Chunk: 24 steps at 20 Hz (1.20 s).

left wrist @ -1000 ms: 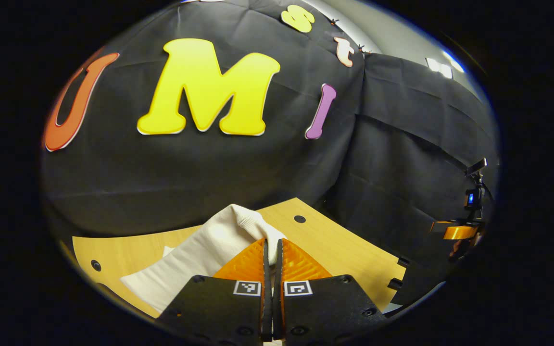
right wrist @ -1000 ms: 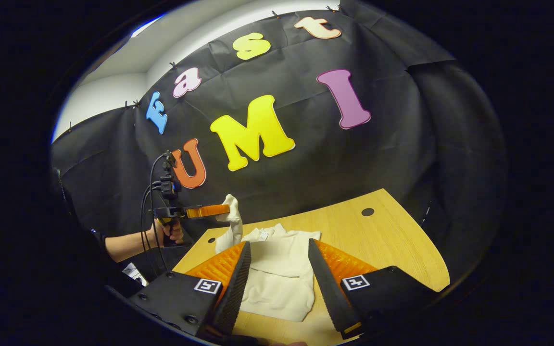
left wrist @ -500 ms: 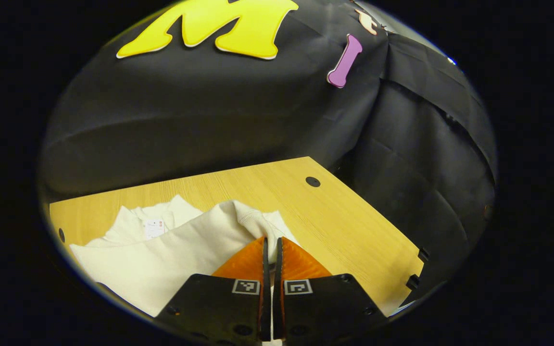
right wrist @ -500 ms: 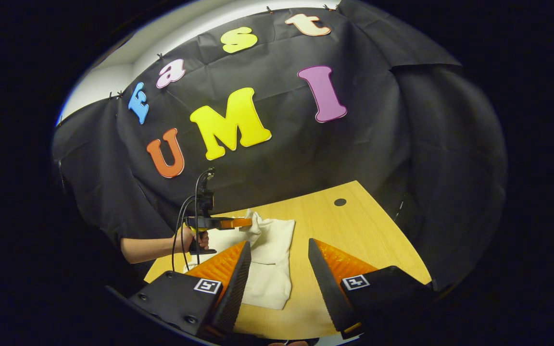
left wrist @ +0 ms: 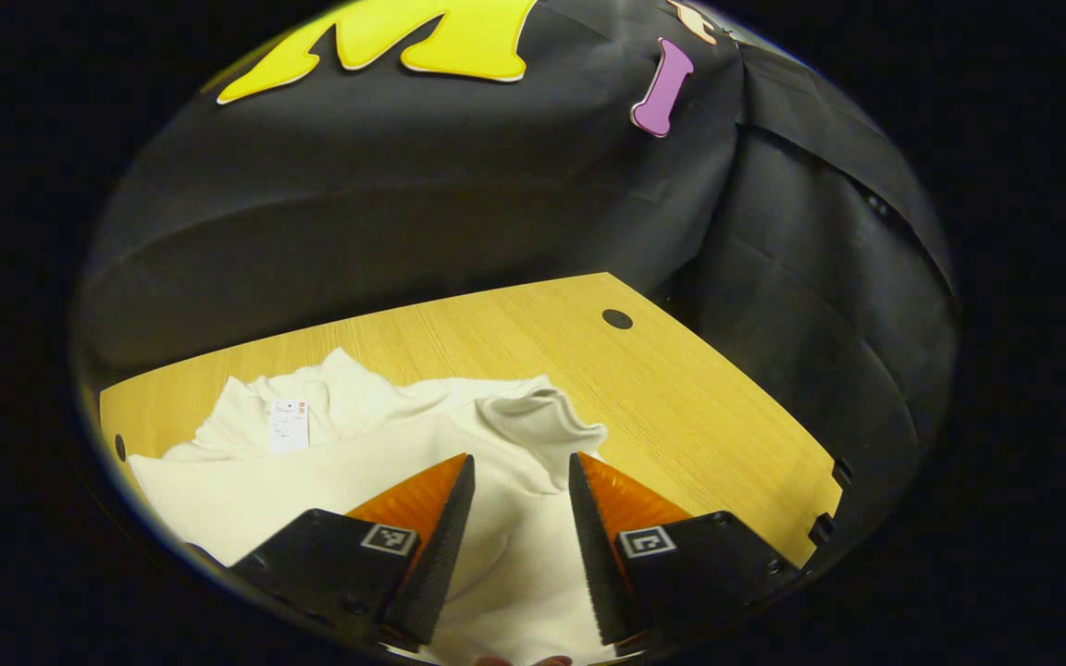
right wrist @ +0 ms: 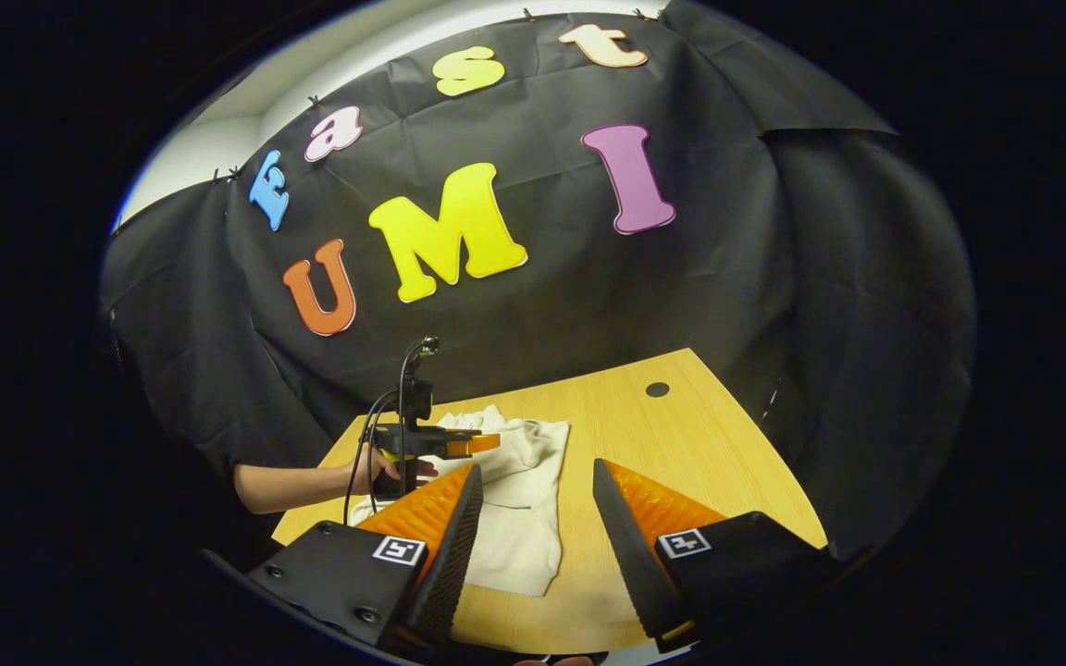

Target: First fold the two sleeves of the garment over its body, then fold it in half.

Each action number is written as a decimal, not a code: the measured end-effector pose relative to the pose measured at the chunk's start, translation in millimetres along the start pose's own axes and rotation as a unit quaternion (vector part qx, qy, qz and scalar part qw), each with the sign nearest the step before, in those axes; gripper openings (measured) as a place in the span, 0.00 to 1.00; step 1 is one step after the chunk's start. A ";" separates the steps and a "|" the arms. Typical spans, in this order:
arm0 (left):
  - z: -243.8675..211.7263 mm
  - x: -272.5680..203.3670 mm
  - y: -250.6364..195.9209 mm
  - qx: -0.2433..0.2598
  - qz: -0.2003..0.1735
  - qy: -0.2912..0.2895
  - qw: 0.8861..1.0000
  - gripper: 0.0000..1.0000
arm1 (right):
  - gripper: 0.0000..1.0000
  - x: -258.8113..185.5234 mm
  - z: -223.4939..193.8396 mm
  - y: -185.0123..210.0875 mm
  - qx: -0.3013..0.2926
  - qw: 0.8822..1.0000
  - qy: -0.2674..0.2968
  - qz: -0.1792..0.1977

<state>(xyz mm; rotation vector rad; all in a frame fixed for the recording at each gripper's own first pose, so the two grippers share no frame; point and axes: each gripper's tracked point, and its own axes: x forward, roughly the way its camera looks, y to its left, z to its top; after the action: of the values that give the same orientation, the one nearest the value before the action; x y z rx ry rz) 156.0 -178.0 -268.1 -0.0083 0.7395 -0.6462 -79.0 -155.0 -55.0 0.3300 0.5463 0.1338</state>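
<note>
A small white tag, too blurry to be read, was seen at the collar of the soft cream knit garment, spread on the wooden table with a sleeve draped across it, just past the left gripper, spread apart and empty like the right gripper.

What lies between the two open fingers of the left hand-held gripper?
In the left gripper view, the cream garment fills the gap of the left hand-held gripper, with the folded-over sleeve's cuff just beyond the tips.
</note>
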 end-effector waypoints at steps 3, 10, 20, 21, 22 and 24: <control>6.4 -33.8 20.1 -0.005 0.044 -0.032 0.998 1.00 | 0.80 15.8 -0.4 14.6 -0.015 1.000 0.004 0.012; 36.7 -154.2 63.6 -0.040 0.187 -0.158 0.969 1.00 | 0.93 58.6 -0.4 59.7 -0.094 0.995 -0.002 0.030; -72.9 -262.5 96.7 -0.102 0.249 -0.110 0.957 0.99 | 0.97 106.7 -59.4 76.9 -0.112 0.990 0.081 0.025; -86.8 -268.0 99.3 -0.105 0.253 -0.099 0.957 0.98 | 0.97 108.9 -68.4 74.5 -0.114 0.989 0.093 0.021; -97.9 -274.2 100.7 -0.108 0.254 -0.090 0.957 0.98 | 0.93 110.6 -76.4 69.5 -0.113 0.988 0.106 0.015; -127.2 -283.0 99.7 -0.118 0.251 -0.065 0.958 0.99 | 0.98 115.5 -94.8 58.9 -0.097 0.986 0.134 -0.001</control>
<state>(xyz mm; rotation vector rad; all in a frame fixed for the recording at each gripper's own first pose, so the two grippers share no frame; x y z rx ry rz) -26.9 85.2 -209.3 -0.0792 0.6536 -0.0684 -33.6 -49.5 -167.3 0.1211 0.7929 0.2300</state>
